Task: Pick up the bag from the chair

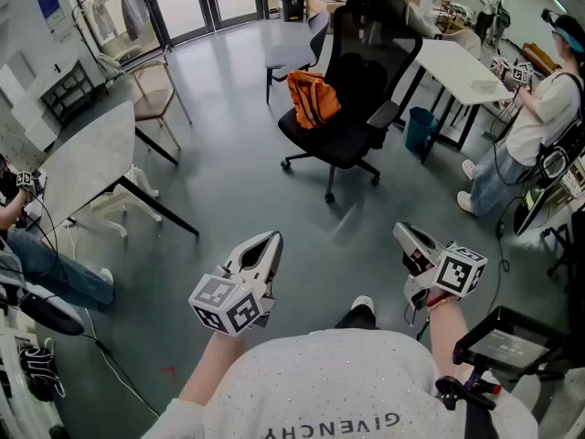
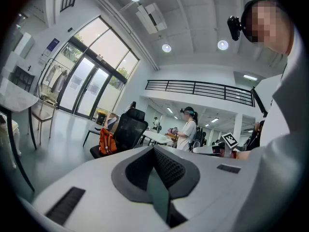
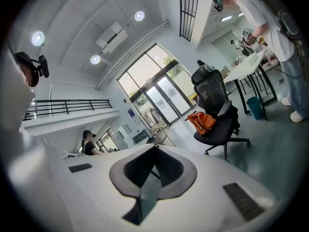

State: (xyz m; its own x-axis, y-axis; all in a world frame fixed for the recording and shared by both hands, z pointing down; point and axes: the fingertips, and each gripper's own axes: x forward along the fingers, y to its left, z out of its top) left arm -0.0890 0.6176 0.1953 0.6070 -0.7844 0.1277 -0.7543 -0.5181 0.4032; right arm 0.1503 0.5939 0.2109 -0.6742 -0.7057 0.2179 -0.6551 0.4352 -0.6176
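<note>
Both closed and empty: left tongs (image 1: 265,242), right tongs (image 1: 407,233). Orange bag (image 1: 311,97) sits on black chair (image 1: 356,140), well ahead of them.

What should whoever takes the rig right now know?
Left hand-held gripper: jaws shut, empty, held low in front of the person.
Right hand-held gripper: jaws shut, empty, alongside it.
Orange bag: on the seat of the black office chair, by the backrest, across the floor ahead, well apart from both.
Done: nothing, bag untouched.
Left: walk up, open one's jaws, grip the bag, lift it off the chair.
</note>
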